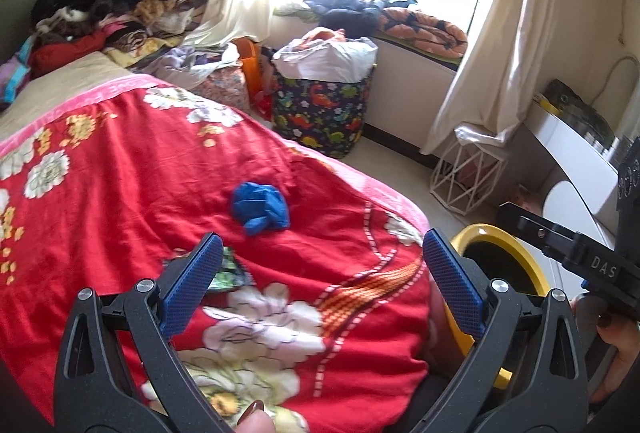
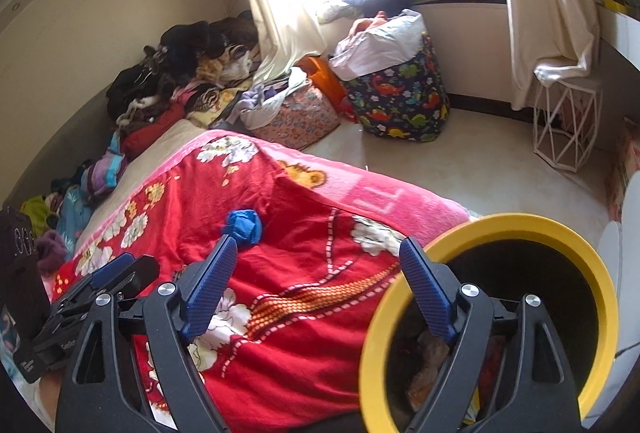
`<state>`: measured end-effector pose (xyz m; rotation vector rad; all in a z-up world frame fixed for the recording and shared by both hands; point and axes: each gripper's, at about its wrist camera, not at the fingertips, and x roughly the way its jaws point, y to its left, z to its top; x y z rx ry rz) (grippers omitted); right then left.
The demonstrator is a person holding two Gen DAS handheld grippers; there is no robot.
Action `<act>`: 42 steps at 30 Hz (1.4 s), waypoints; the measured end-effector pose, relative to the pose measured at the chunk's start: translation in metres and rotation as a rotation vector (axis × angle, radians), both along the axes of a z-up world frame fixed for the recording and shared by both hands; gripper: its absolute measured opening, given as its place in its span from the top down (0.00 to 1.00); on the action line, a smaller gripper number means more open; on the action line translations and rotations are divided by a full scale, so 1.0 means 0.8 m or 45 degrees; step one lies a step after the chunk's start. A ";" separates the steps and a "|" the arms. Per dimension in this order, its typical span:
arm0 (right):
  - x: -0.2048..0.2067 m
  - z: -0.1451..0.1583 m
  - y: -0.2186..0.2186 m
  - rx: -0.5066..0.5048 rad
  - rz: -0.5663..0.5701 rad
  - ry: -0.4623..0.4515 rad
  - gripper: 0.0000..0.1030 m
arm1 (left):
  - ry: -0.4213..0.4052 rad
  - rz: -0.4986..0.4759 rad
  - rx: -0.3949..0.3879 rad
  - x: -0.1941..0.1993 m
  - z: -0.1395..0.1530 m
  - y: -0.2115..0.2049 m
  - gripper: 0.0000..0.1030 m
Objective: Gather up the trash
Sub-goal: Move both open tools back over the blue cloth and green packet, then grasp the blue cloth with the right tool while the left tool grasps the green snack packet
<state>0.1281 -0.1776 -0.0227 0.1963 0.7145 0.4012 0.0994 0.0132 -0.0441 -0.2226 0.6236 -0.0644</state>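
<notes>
Blue crumpled wad [image 1: 260,208], prob. a glove, sits mid red blanket [image 1: 120,193], just ahead of both tongs. Looks light, soft, squashy; best pinched across the bulk. Left gripper [image 1: 322,283] & right gripper [image 2: 316,287] both spread wide, nothing between. Yellow-rimmed bin [image 2: 486,317] beside bed edge at right; open floor beyond.

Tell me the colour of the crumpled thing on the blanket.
Blue crumpled thing; left wrist view shows it best.
</notes>
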 end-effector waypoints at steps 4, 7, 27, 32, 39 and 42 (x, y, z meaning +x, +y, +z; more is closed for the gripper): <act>0.011 -0.001 0.024 -0.024 0.039 -0.003 0.21 | 0.010 0.056 -0.012 0.003 -0.005 0.026 0.11; 0.021 -0.004 0.043 -0.040 0.073 -0.007 0.17 | 0.020 0.099 -0.021 0.004 -0.010 0.046 0.11; 0.098 -0.062 0.157 -0.149 0.273 0.102 0.17 | 0.218 0.259 -0.111 0.018 -0.084 0.126 0.21; 0.119 -0.084 0.183 -0.177 0.326 0.154 0.17 | 0.264 0.251 -0.167 0.026 -0.100 0.129 0.37; 0.144 -0.109 0.220 -0.228 0.373 0.215 0.22 | 0.303 0.233 -0.233 0.035 -0.117 0.125 0.44; 0.155 -0.122 0.232 -0.236 0.379 0.248 0.23 | 0.310 0.218 -0.252 0.037 -0.120 0.122 0.46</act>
